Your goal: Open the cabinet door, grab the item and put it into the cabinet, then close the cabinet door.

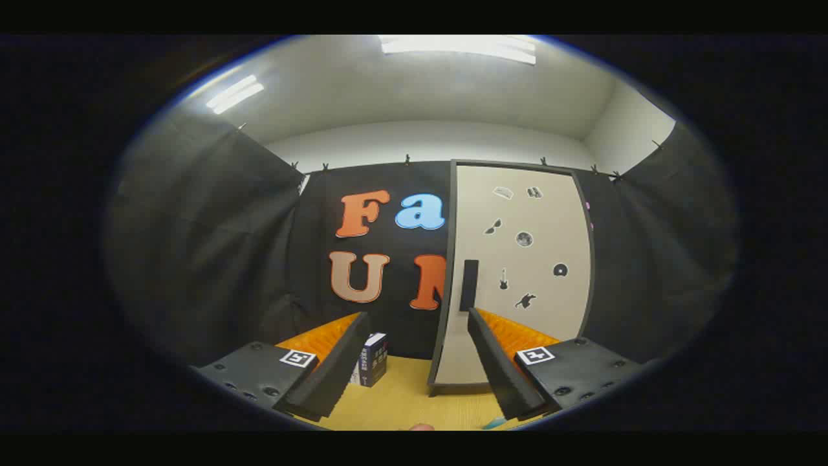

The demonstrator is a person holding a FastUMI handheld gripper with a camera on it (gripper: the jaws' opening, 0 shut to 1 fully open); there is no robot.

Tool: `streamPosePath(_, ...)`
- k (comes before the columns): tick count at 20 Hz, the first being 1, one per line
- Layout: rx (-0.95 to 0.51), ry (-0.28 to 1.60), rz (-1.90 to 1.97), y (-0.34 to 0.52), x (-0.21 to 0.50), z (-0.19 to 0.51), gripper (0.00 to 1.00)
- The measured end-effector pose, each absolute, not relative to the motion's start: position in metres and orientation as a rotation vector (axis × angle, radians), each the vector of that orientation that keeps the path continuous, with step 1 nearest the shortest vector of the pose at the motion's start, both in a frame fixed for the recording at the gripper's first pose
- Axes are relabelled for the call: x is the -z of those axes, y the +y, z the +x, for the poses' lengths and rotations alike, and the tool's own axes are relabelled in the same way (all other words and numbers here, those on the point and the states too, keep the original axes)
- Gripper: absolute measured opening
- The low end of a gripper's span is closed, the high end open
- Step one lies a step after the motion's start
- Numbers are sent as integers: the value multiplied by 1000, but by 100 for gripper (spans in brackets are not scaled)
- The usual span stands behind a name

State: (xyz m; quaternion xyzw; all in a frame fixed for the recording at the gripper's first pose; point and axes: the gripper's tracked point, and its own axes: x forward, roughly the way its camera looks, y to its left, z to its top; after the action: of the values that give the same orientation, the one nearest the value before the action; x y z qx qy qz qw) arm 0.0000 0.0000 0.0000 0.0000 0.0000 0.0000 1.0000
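While the gripper [417, 362] hangs with its fingers spread wide and nothing between them, the cabinet [517, 259] stands upright on the yellow tabletop [401, 401] at about 1 o'clock from the fingertips, just beyond them, with its pale door [530, 213] shut flush in a dark frame. The door carries a dark vertical handle [469, 285] near its left edge, directly above the right finger's tip; this bar is the proper place to take hold, pinched across its narrow width. Judged by its flat panel look, the door should be stiff and light, swinging on hinges that presumably sit along the right edge. The item, a small dark box [373, 359], stands on the tabletop at 11 o'clock, just ahead of the left finger's tip and well to the left of the cabinet. It appears to be rigid card, light, with smooth faces that could slip; grip it across its two broad faces, low enough to keep it from tipping. Several small dark stickers [524, 239] dot the door. Print is present on the box, but it is too small to read.
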Motion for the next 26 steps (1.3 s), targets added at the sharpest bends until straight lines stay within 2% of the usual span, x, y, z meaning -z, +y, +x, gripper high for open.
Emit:
streamPosePath(21,14,-12,12,1,-9,7,97)
streamPosePath(26,123,-4,49,-37,-18,50,97)
